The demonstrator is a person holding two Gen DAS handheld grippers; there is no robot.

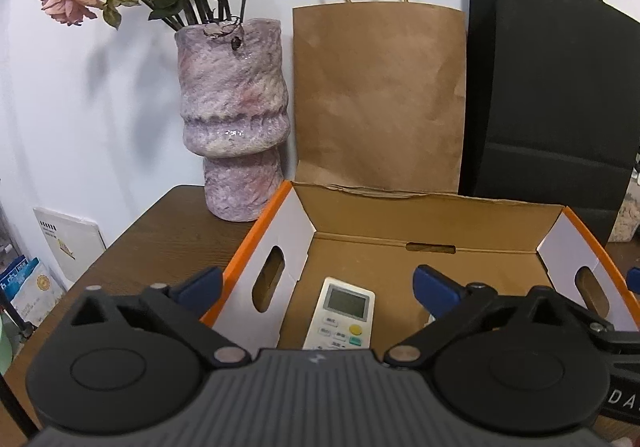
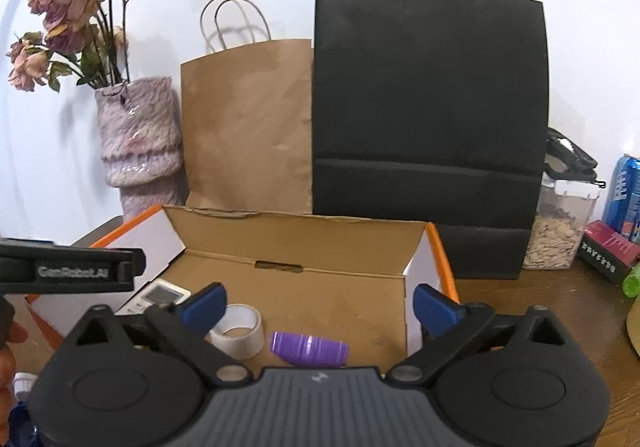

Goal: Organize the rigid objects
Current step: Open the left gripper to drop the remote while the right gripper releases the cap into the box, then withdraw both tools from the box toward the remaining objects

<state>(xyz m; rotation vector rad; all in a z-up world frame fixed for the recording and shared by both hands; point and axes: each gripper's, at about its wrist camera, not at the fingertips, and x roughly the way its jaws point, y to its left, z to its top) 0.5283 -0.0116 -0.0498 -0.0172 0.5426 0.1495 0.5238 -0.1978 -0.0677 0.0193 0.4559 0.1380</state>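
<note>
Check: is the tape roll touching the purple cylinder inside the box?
Apart. The right wrist view shows a strip of bare cardboard floor between the tape roll and the purple cylinder in the box.

— What is carried by the dark wooden surface?

— An orange-edged cardboard box is set on it, with a mottled purple vase just beside its left corner. A brown paper bag and a black paper bag are stood behind the box.

— And to the right?

— A clear container of seeds, a blue can and what may be a dark red box are seen there.
</note>
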